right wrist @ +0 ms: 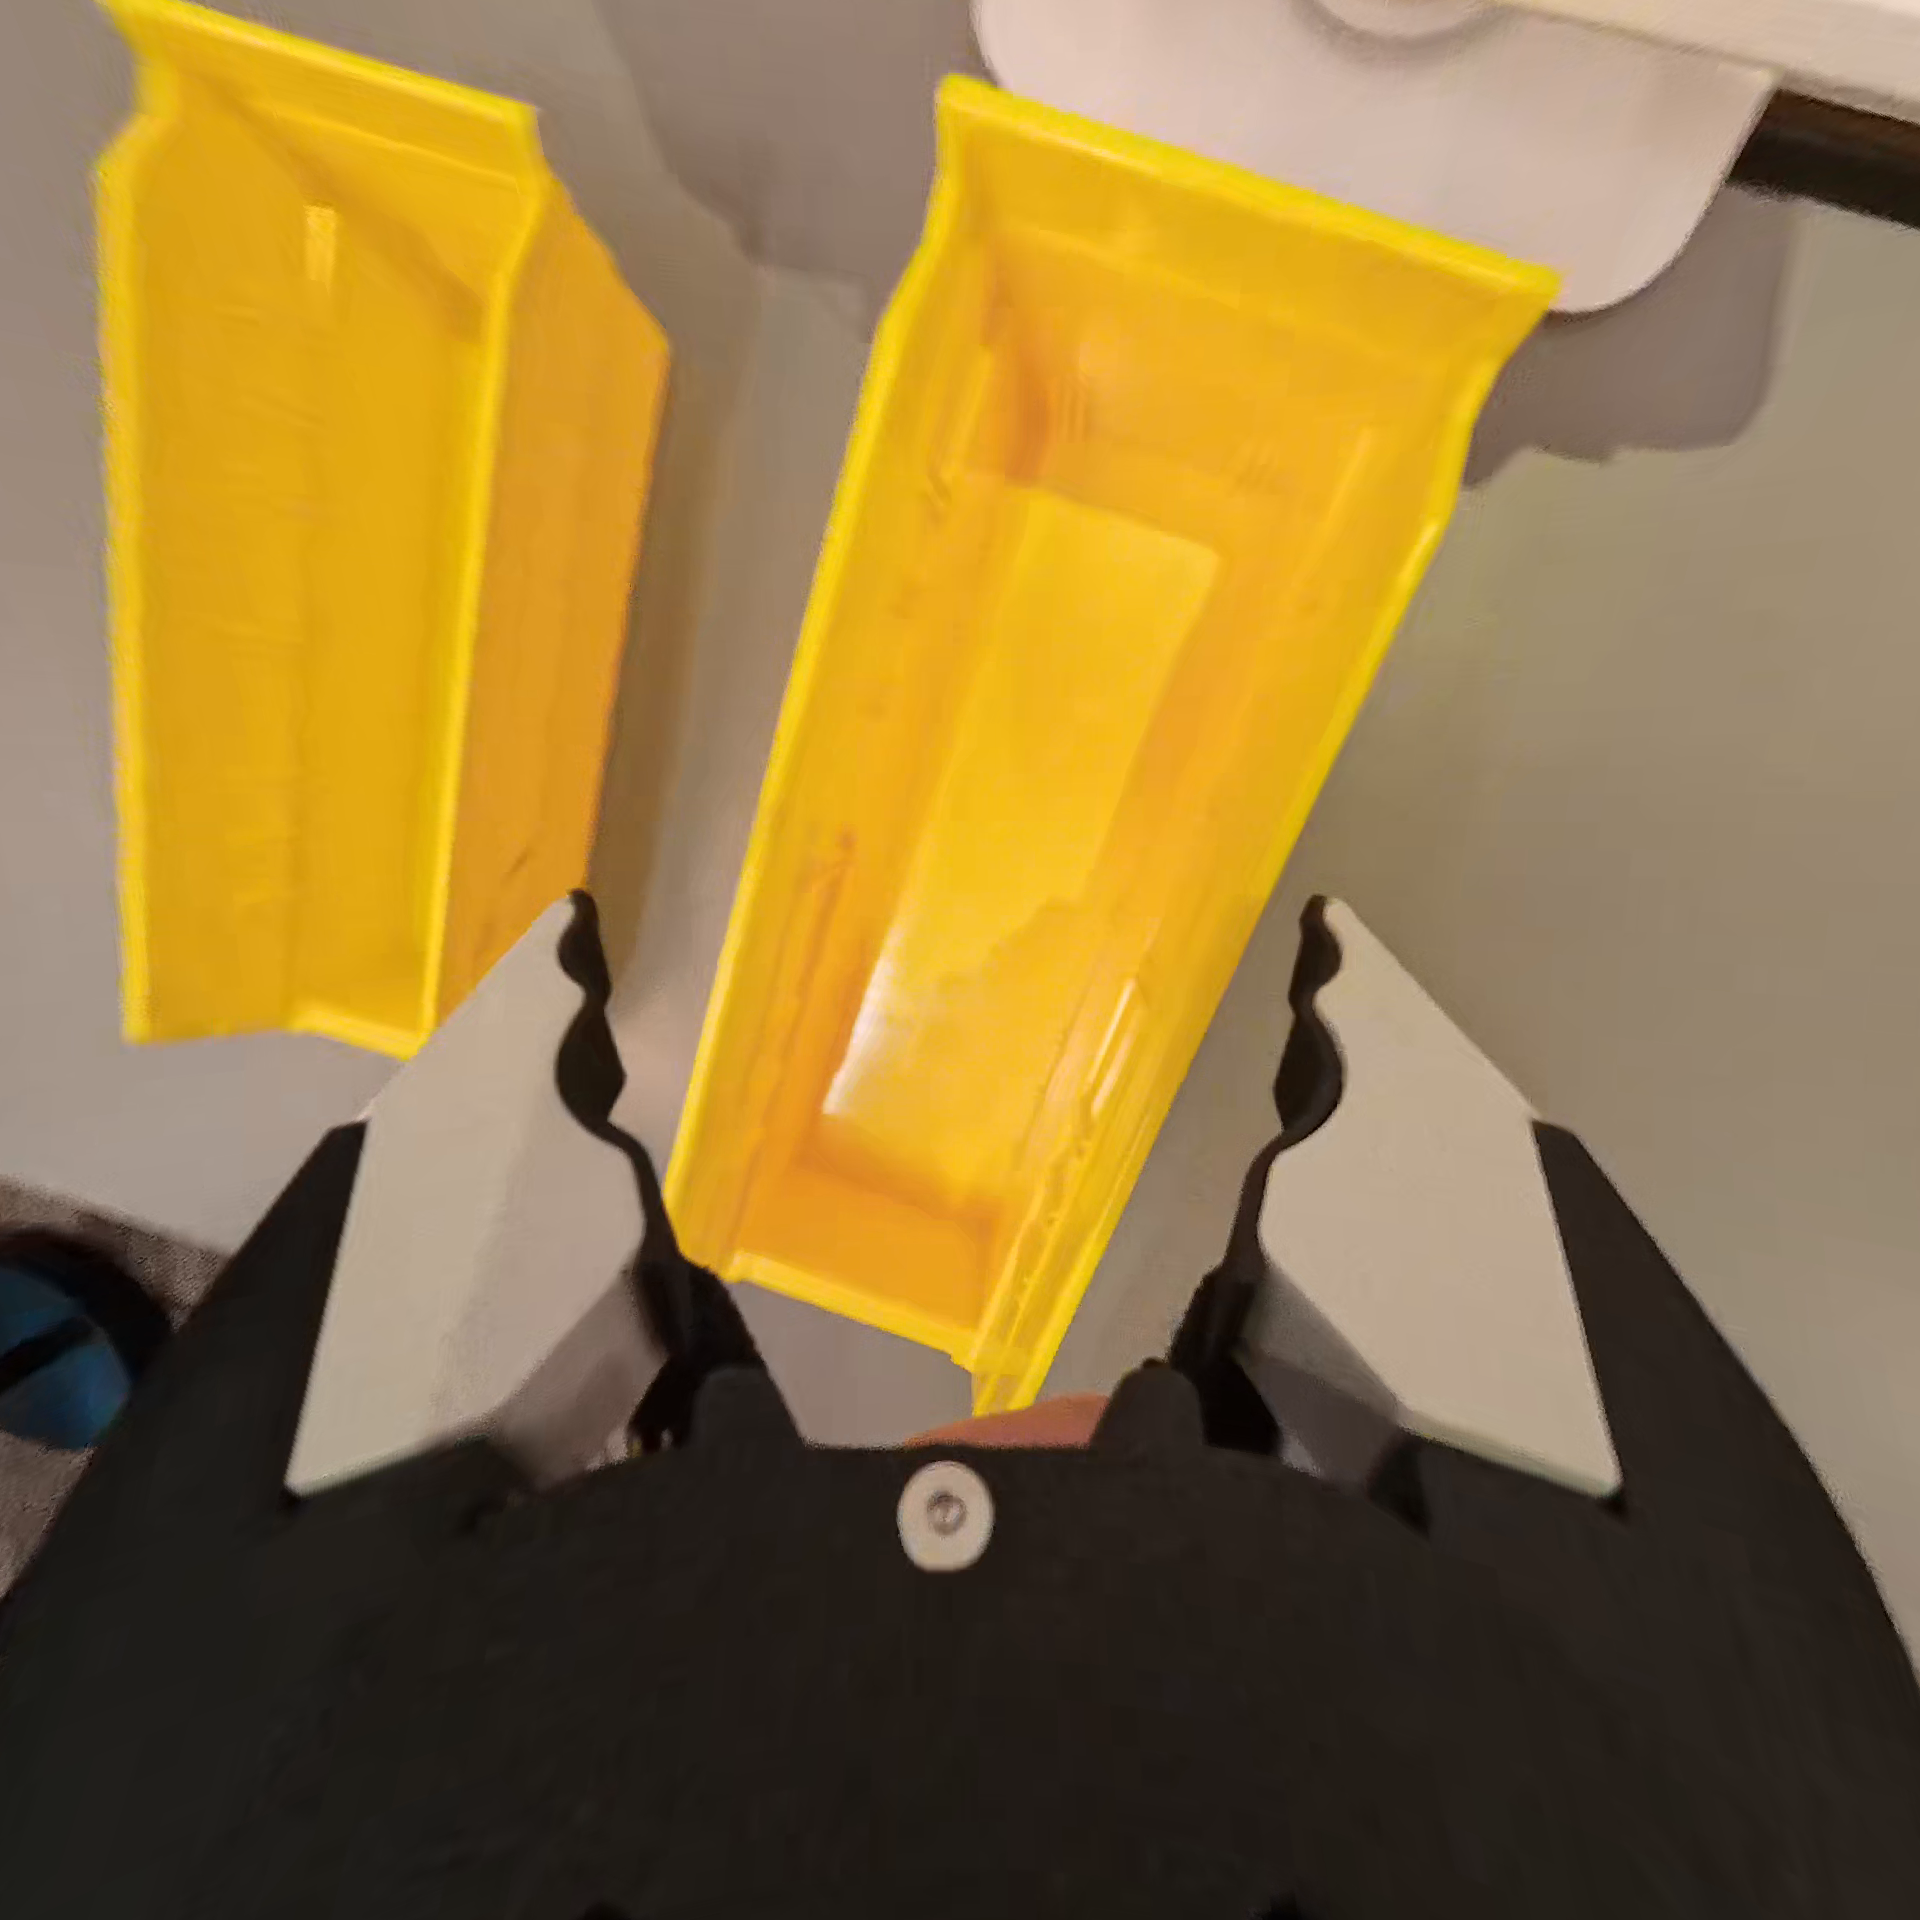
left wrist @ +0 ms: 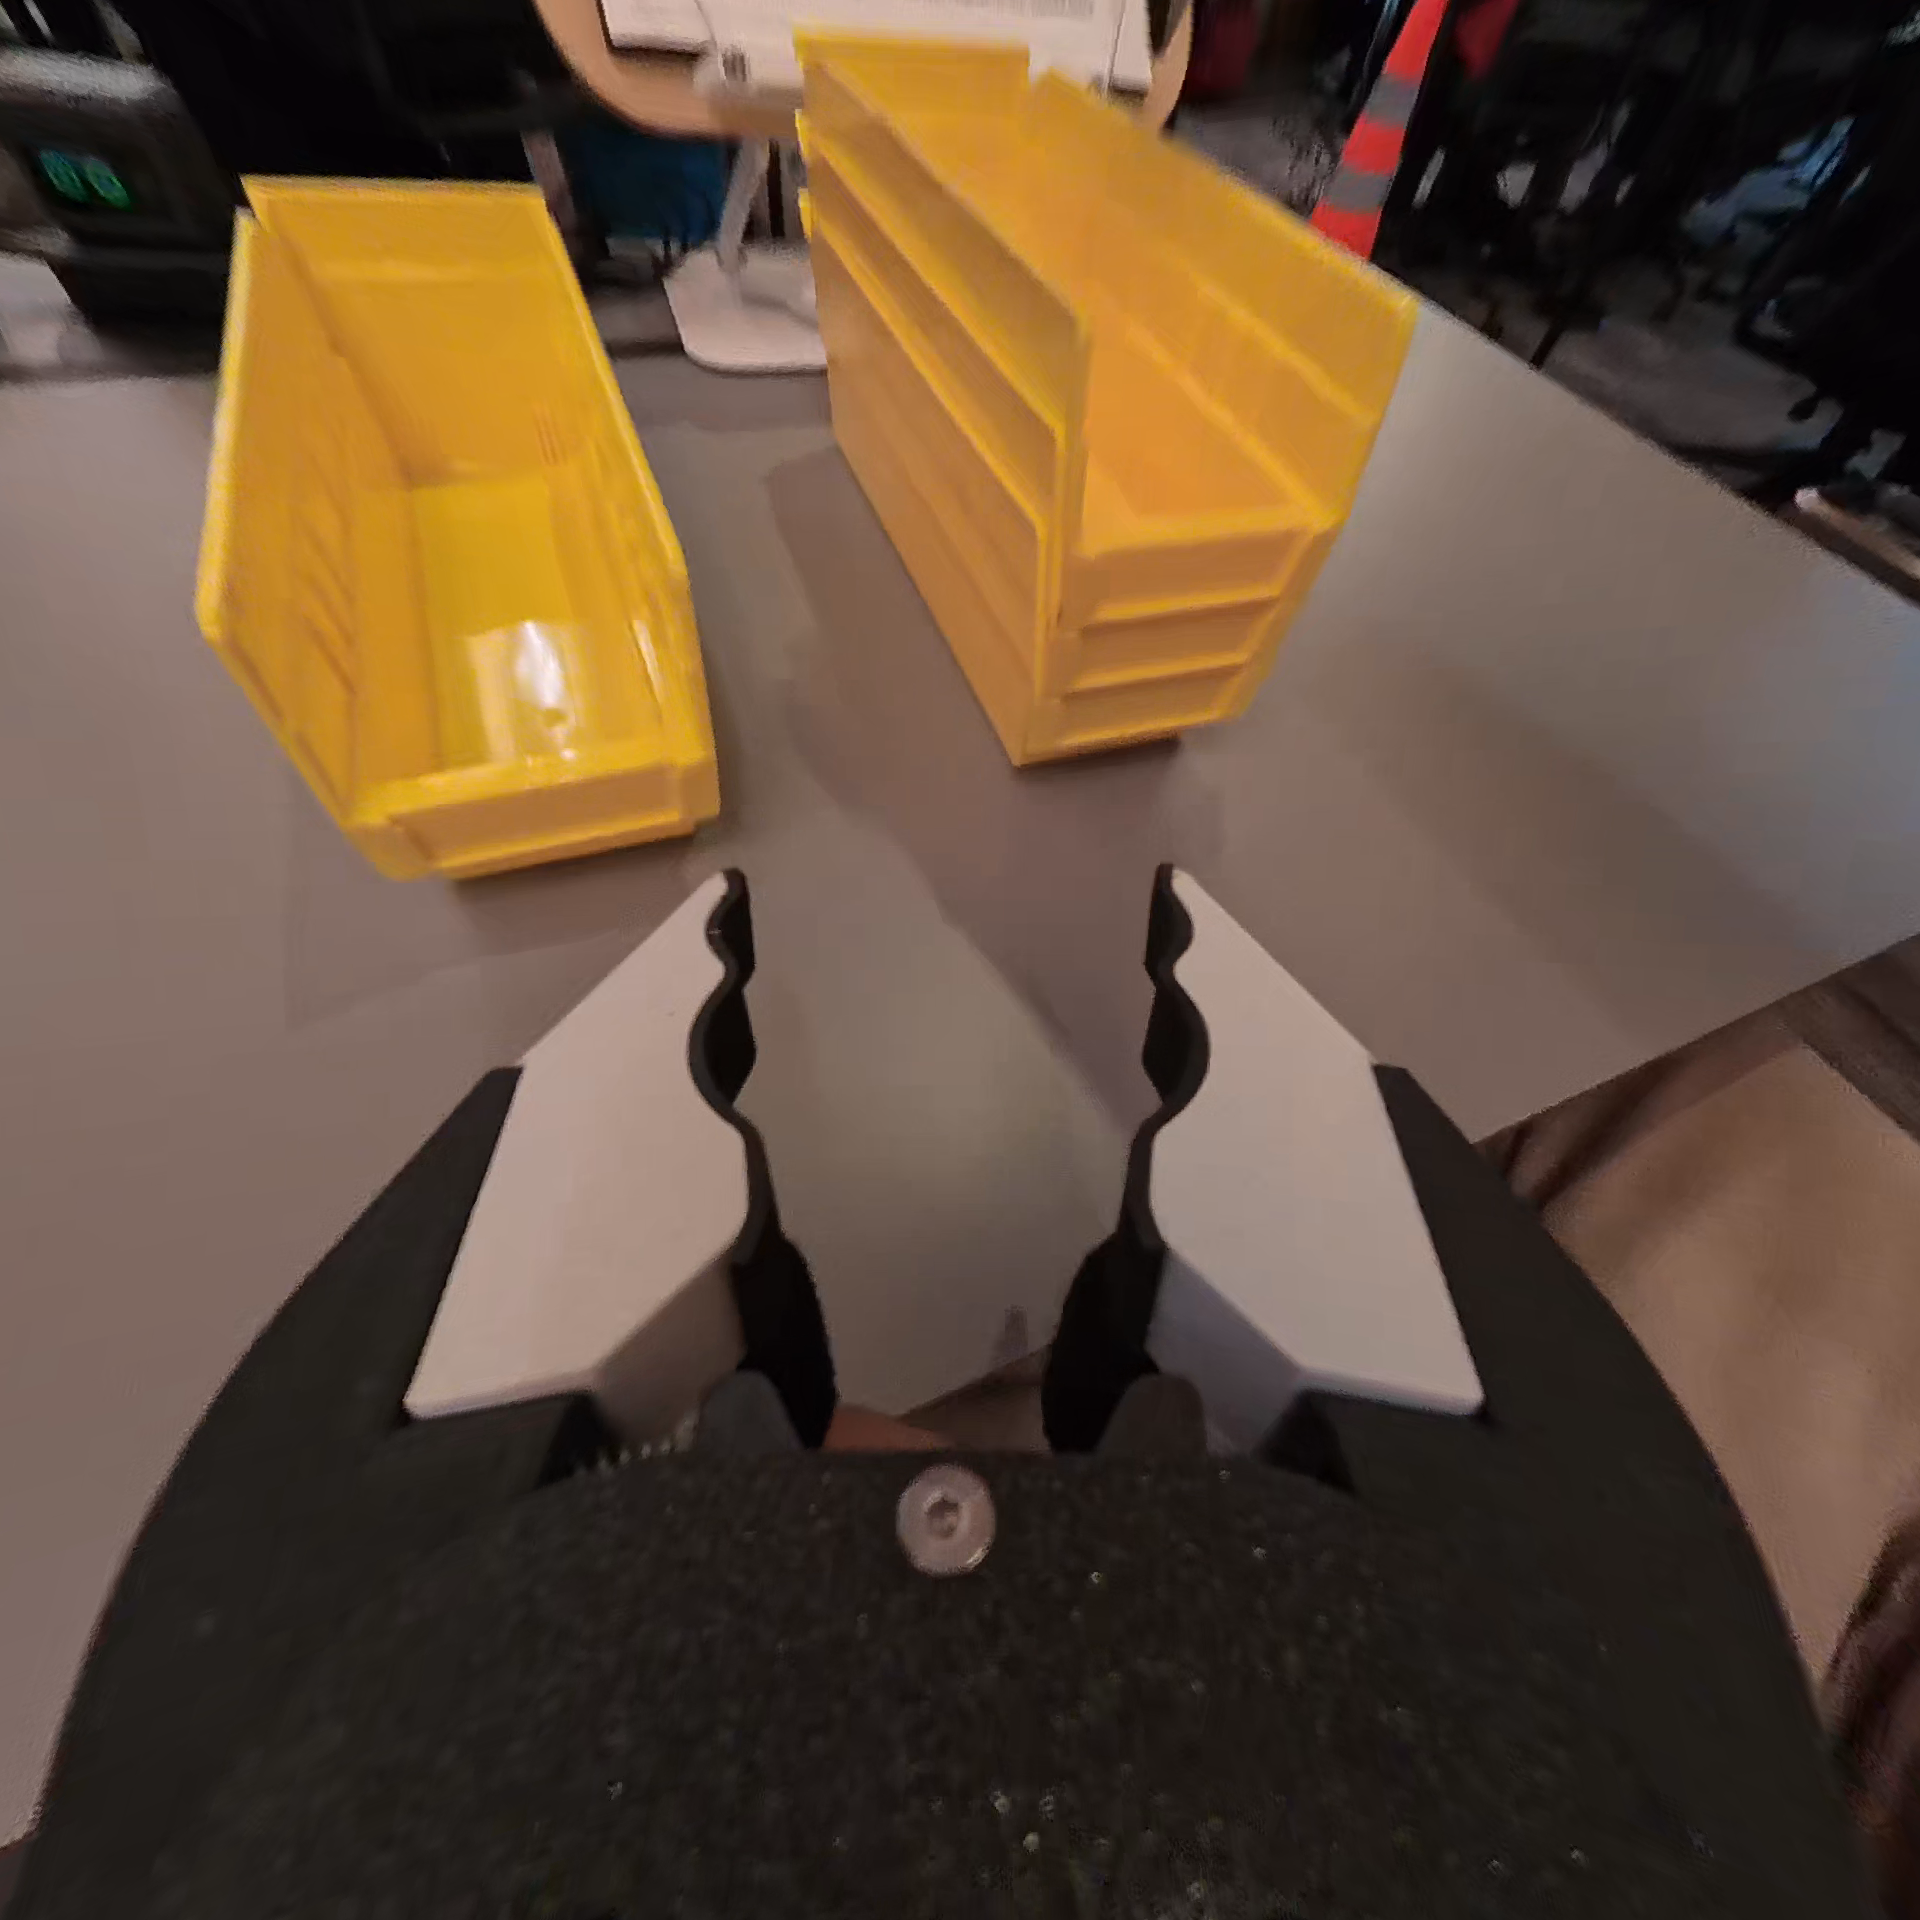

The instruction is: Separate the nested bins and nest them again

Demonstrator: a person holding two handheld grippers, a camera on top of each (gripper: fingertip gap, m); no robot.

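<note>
Table (left wrist: 1507,727) was the landmark here, a grey top carrying everything. On it, toward the far edge, stood the nested stack (left wrist: 1091,436) of yellow bins, at least three front lips showing one above another at its near end. Beside the stack and apart from it sat a single bin (left wrist: 447,540), upright and empty, with bare table between the two. By that layout, I judged the separating as begun but not finished: one bin was out, several remained nested, and the re-nesting was all still to come.

The left gripper (left wrist: 951,883) hovered above the near part of the table with its jaws wide and nothing between them. The right gripper (right wrist: 951,914) looked down from above the stack, jaws spread wider than the bin below them and empty; whether its fingers touched the bin walls could not be told.

Both views were smeared, so the exact count of nested bins was uncertain. The stack's far end was cut off in the left wrist view, and the near rim hid behind the right gripper's body. A white stand base (right wrist: 1351,135) beyond the stack was only partly in frame.
</note>
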